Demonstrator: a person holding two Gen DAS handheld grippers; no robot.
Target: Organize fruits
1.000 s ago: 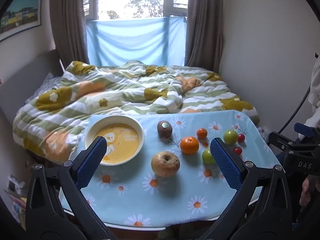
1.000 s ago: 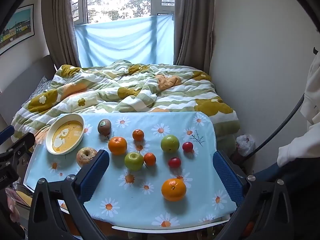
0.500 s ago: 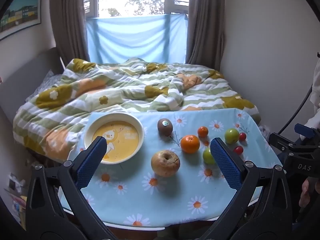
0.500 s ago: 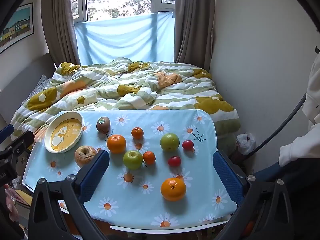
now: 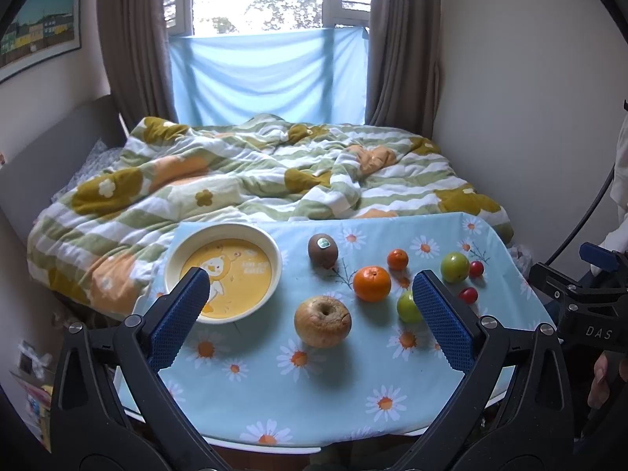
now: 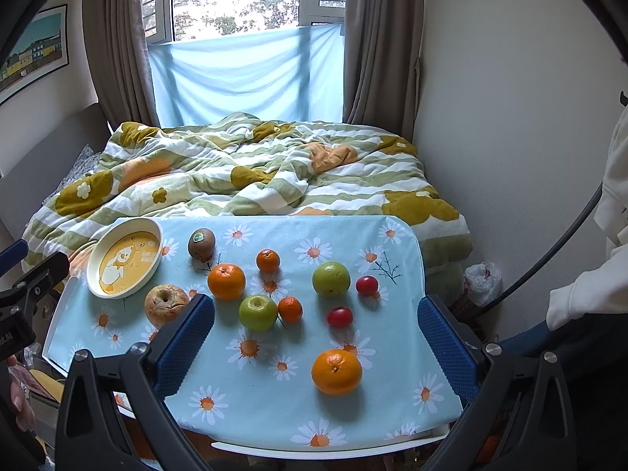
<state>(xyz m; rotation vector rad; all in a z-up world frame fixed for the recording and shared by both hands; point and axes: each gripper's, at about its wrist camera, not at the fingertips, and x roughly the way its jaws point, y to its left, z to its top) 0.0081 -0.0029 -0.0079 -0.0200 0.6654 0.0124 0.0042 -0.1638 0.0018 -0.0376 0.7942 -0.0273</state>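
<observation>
- right wrist view: bowl at 10 o'clock holds no fruit; fruits all loose on cloth.
- left gripper, right gripper: fingers wide apart, holding nothing.
- sorting not begun, by my reading.

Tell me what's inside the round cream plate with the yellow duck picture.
No fruit lies inside the round cream plate. The left gripper's fingertip hides its near edge in the left view.

Green apple behind fingertip

Both wrist views above near table edge, facing bed (shared fruit spread)
</observation>
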